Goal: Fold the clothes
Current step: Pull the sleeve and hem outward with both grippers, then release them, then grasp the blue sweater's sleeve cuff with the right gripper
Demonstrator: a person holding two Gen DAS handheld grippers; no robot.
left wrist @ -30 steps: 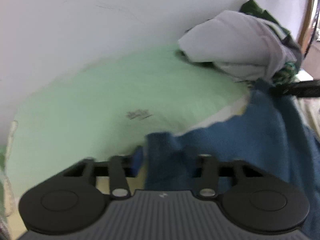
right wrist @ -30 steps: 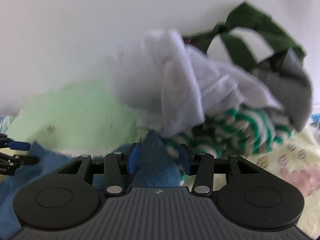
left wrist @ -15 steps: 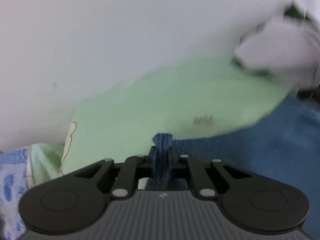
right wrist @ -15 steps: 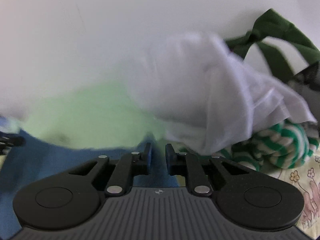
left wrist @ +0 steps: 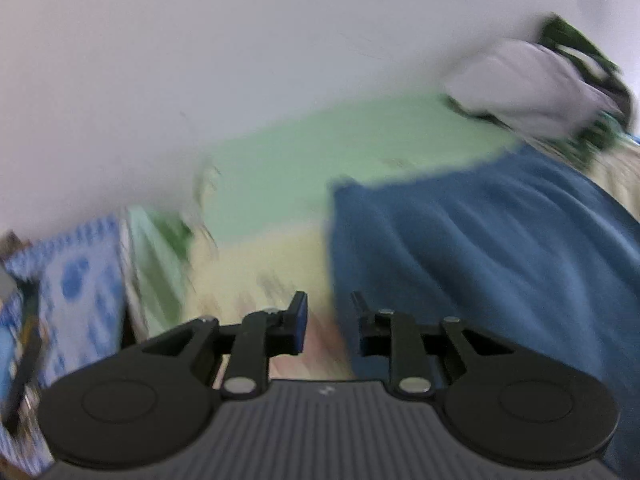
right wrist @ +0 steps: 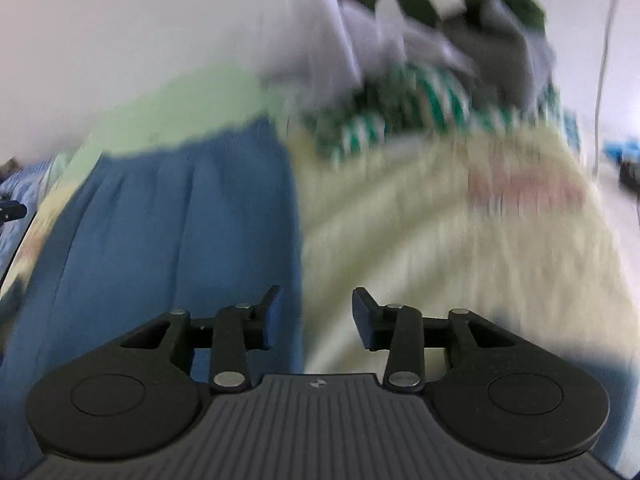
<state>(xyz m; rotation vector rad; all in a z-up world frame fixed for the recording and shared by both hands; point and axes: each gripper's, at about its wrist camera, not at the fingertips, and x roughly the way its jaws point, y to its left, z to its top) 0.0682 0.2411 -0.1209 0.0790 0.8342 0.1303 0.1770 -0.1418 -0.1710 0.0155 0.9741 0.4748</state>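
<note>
Right wrist: clothes pile (right wrist: 420, 72) beyond blue garment (right wrist: 180, 220).

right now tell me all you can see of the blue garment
The blue garment looks like soft knit fabric with long shallow wrinkles. It lies spread flat on the pale yellow bedspread, its far edge over a light green sheet. Neither open gripper holds it; the left gripper and right gripper hover at its side edges.

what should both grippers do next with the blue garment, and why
Probably bring both down to re-grip it for a fold: the blue garment lies spread on the bed, left gripper at its left edge, right gripper at its right edge, both jaws open and empty.
</note>
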